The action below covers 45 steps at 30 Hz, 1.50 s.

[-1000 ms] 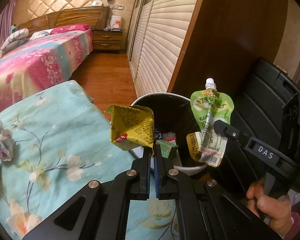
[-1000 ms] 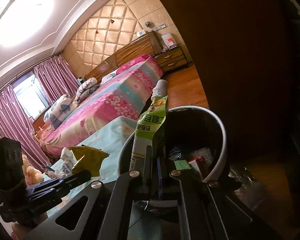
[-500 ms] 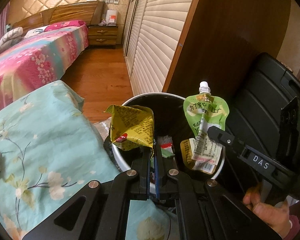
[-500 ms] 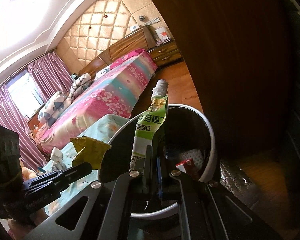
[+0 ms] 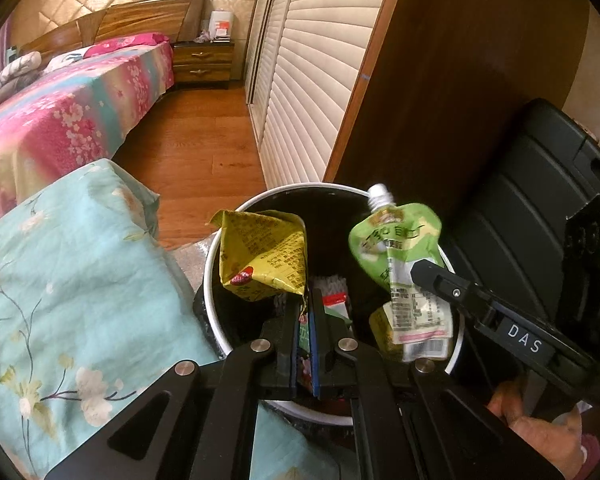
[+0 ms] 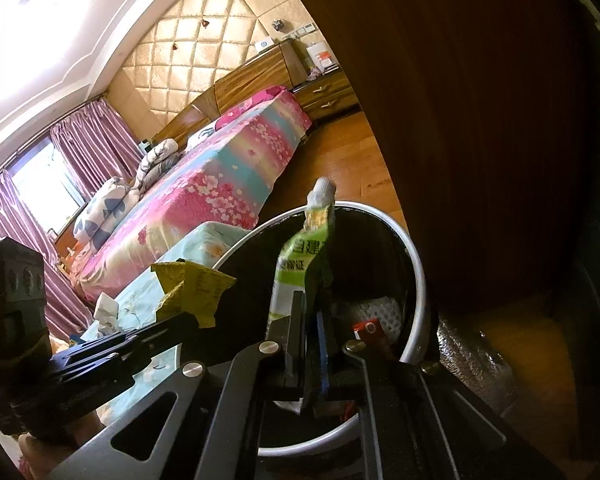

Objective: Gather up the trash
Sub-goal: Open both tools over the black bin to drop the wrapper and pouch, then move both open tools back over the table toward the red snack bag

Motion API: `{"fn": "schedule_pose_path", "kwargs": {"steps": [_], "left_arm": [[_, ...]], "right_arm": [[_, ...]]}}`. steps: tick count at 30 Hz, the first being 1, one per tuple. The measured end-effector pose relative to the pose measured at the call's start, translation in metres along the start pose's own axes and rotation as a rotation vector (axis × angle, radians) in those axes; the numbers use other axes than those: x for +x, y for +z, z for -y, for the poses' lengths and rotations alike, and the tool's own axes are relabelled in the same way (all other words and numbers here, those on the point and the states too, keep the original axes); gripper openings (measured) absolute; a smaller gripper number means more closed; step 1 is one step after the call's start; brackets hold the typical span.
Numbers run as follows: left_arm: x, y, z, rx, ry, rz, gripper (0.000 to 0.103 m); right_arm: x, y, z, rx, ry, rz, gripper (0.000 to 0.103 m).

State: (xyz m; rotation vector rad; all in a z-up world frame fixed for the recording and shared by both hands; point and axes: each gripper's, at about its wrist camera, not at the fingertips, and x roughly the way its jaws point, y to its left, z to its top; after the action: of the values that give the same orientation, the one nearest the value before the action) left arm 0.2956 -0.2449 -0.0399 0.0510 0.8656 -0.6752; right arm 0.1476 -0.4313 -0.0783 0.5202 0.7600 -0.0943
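My left gripper (image 5: 306, 300) is shut on a corner of a crumpled yellow wrapper (image 5: 264, 256), which it holds over the left half of a white-rimmed black bin (image 5: 209, 280). To its right, my right gripper (image 5: 418, 274) holds a green spouted pouch (image 5: 396, 248) over the bin. In the right wrist view the right gripper (image 6: 312, 300) has its jaws opening. The pouch (image 6: 296, 260) still stands between them, tilted and blurred. The yellow wrapper (image 6: 196, 288) and the bin rim (image 6: 416, 264) show there too.
Red and white packets (image 5: 334, 300) lie inside the bin. A table with a teal floral cloth (image 5: 80, 260) adjoins the bin on the left. A black case (image 5: 520, 208) and a wooden cabinet panel (image 5: 460, 60) stand right behind it. A bed (image 5: 60, 112) lies farther back.
Both grippers have shifted from the table's edge to over the bin. The green pouch has tipped over and blurred between the right fingers, whose gap has widened slightly.
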Motion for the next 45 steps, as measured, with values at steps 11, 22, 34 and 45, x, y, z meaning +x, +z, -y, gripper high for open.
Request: {"fn": "schedule_pose_path", "kwargs": {"steps": [11, 22, 34, 45], "left_arm": [[-0.015, -0.007, 0.006, 0.008, 0.026, 0.026, 0.038], [-0.045, -0.042, -0.019, -0.096, 0.058, 0.038, 0.047], [-0.102, -0.087, -0.063, -0.225, 0.145, 0.08, 0.05], [-0.158, -0.128, -0.115, -0.358, 0.242, 0.104, 0.054]], "right_arm": [[-0.008, -0.001, 0.002, 0.026, 0.013, 0.021, 0.043], [-0.014, -0.007, -0.018, 0.007, 0.028, 0.033, 0.077], [-0.005, -0.027, -0.076, -0.082, 0.1, -0.024, 0.091], [0.016, -0.057, -0.133, -0.169, 0.184, -0.106, 0.094]]}}
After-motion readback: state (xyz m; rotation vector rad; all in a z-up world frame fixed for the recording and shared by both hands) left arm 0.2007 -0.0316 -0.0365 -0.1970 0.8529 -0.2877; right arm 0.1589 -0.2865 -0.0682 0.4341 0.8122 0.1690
